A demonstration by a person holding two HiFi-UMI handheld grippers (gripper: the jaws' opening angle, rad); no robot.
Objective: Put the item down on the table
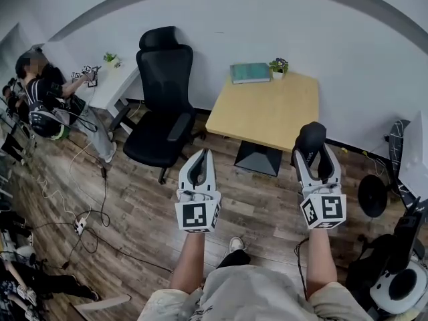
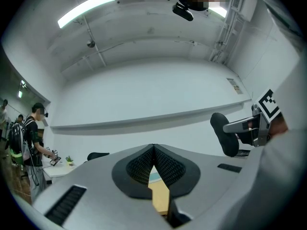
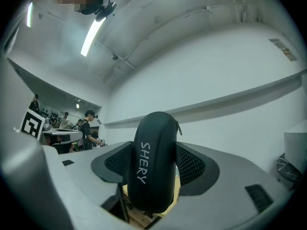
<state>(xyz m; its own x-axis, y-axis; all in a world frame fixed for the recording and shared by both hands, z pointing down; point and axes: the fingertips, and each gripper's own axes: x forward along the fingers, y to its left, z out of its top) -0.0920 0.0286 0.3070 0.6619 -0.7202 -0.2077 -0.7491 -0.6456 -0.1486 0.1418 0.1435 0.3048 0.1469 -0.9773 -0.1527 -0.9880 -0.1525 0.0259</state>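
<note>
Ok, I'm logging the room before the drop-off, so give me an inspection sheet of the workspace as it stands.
Surface: wooden table, mostly bare, ahead of both claws.
Job's things: black zip case, upright in the right claw, not yet set down.
Clutter: greenish book and small potted plant at the table's far edge.
Grippers: right claw shut on the case; left claw shut, empty.
Cables: loose cables and a power strip on the wood floor, at left.
Surroundings: black office chair left of the table; a person at a white desk.
</note>
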